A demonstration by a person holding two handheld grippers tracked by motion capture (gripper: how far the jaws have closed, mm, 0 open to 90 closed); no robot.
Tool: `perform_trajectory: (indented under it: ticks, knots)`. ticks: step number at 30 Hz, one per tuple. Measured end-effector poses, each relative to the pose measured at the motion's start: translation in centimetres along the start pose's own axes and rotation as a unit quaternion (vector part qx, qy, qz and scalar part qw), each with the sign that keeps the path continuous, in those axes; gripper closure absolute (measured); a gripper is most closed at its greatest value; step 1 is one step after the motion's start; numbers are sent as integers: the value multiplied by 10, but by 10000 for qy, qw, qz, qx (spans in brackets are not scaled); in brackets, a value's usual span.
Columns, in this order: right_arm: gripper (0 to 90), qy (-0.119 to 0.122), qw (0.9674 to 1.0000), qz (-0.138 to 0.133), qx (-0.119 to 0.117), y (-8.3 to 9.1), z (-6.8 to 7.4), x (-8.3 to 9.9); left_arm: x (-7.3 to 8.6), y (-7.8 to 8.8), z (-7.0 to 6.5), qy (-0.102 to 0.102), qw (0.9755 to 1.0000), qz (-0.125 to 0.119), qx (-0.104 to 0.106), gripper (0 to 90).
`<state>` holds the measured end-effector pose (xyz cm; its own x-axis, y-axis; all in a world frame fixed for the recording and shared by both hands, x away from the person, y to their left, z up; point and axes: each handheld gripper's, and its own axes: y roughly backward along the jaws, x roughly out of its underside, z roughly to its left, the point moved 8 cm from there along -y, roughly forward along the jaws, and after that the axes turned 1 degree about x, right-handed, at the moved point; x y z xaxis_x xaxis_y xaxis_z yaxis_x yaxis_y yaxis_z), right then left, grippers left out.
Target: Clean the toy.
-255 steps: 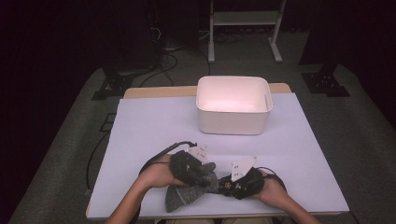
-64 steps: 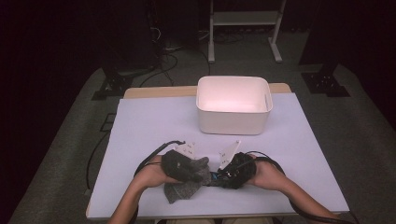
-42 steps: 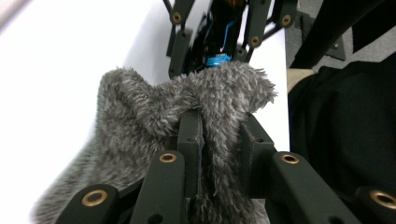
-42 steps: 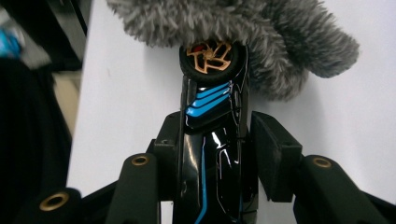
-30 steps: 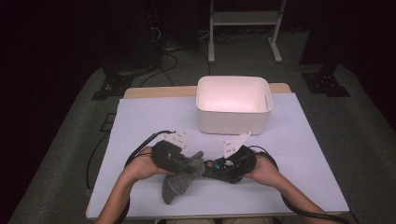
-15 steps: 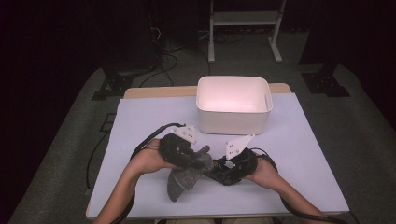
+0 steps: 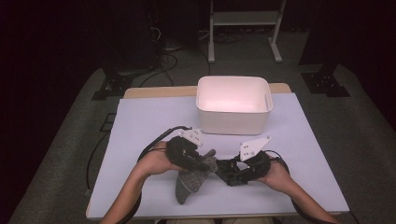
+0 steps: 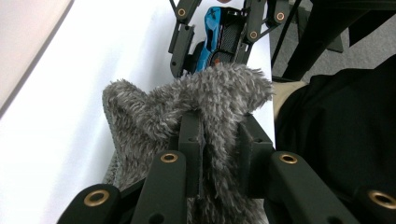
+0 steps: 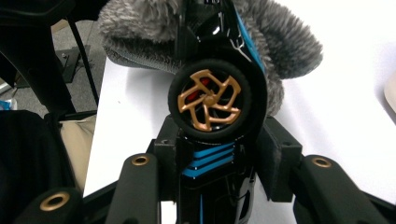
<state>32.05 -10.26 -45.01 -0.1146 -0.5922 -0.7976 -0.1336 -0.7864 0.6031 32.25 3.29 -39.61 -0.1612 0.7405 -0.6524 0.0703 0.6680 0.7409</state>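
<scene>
A grey fuzzy sock (image 7: 189, 183) hangs from my left gripper (image 7: 207, 163) down to the white table (image 7: 140, 121). In the left gripper view the left gripper (image 8: 219, 135) is shut on a fold of the sock (image 8: 210, 93). My right gripper (image 7: 225, 170) faces it from the right and is shut on a black and blue toy car (image 7: 233, 167). In the right gripper view the right gripper (image 9: 217, 149) clamps the toy car (image 9: 212, 100) by its sides, one gold wheel facing me. The car's far end is pressed into the sock (image 9: 289, 42); whether it is inside is hidden.
A white plastic bin (image 7: 233, 122) stands at the back middle of the table, its inside looking empty. Cables trail from both grippers over the near table. A dark floor with a metal stand (image 7: 243, 18) surrounds the table. My dark-clothed lap (image 8: 336, 140) lies at the table's near edge.
Both hands have drifted a little to the right and away from me, keeping sock and car together. Both grips look the same.
</scene>
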Motion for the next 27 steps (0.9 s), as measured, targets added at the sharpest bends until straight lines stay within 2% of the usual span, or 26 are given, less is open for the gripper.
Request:
perform_trajectory:
  ticks: [6, 10, 13, 18, 22, 27]
  knots:
    - [564, 25, 9999, -60, -143, -9, 2, -10, -5, 13, -4, -16, 9999, -124, 18, 751]
    - [564, 52, 9996, -128, -242, -16, 4, -17, -7, 20, -7, -80, 9999, -139, -13, 751]
    - [564, 47, 9995, -146, -285, -19, 6, -19, -5, 20, -7, -61, 9999, -105, -65, 750]
    - [558, 90, 9995, -13, -306, -17, 6, -19, -6, 16, -8, -99, 9998, -154, -2, 751]
    - [515, 84, 9998, 39, -196, -8, 4, -19, -10, 14, -8, -128, 9998, -132, -11, 751]
    - [563, 144, 9998, 36, -130, 2, 5, -16, -13, 12, -7, -156, 9997, -160, 12, 750]
